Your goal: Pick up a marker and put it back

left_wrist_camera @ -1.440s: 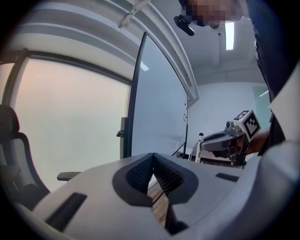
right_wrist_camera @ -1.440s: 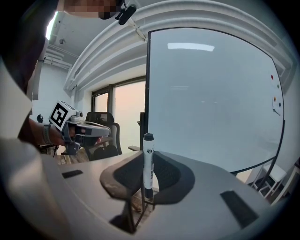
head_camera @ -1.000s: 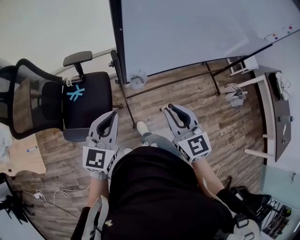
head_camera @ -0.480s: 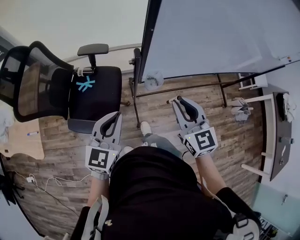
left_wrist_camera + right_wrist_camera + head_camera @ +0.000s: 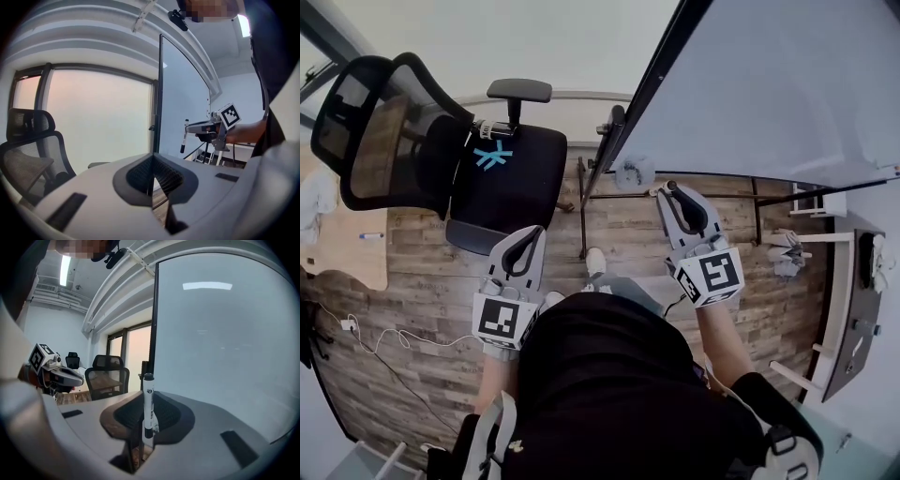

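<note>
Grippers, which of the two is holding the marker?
The right gripper: a marker stands upright, clamped between its jaws. The left gripper is shut with nothing in it.

The left tool [image 5: 532,234] is held close in front of the torso and points forward. Its jaws are pressed together with nothing between them. The right tool [image 5: 673,191] reaches further forward and off to the right, its jaws clamped on a marker [image 5: 148,404] that stands upright between them. The right forearm [image 5: 724,339] stretches out further than the left forearm [image 5: 490,375].
</note>
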`<state>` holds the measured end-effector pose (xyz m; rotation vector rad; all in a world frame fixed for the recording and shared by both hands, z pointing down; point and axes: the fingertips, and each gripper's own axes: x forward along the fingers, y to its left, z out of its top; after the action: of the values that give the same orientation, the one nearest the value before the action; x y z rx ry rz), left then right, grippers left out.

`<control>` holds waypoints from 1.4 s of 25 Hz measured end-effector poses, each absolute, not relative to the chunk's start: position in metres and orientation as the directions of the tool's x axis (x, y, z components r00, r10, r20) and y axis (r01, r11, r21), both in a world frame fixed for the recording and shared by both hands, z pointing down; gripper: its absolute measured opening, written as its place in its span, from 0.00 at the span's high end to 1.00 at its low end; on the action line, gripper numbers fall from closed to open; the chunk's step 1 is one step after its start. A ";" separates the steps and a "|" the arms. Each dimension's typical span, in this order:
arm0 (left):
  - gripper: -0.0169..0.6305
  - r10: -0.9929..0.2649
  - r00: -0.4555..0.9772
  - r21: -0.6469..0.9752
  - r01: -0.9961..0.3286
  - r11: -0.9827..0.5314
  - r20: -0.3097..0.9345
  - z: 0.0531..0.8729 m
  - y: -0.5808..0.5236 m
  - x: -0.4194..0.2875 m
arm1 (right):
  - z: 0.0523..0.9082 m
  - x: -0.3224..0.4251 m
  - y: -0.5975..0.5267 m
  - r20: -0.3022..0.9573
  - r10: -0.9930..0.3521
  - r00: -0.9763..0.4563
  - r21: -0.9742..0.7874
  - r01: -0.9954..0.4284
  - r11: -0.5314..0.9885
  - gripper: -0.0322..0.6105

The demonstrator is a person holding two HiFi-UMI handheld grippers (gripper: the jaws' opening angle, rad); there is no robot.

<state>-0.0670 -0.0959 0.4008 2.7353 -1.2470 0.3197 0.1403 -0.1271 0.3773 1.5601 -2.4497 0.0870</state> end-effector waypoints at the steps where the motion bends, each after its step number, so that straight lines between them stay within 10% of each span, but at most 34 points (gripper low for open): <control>1: 0.96 -0.742 0.623 0.020 -0.769 -0.639 0.247 0.399 -0.097 -0.070 | 0.376 0.139 -0.131 0.226 -0.883 -0.412 0.077 -0.896 0.438 0.83; 35: 0.96 -0.820 0.483 0.021 -0.865 -0.502 0.307 0.414 -0.079 -0.105 | 0.450 0.115 -0.173 0.339 -0.802 -0.492 0.061 -0.839 0.541 0.83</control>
<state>-0.1053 -0.0788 0.4143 2.5526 -1.4648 0.3861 0.1154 -0.1735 0.4498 1.3556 -2.4552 0.1595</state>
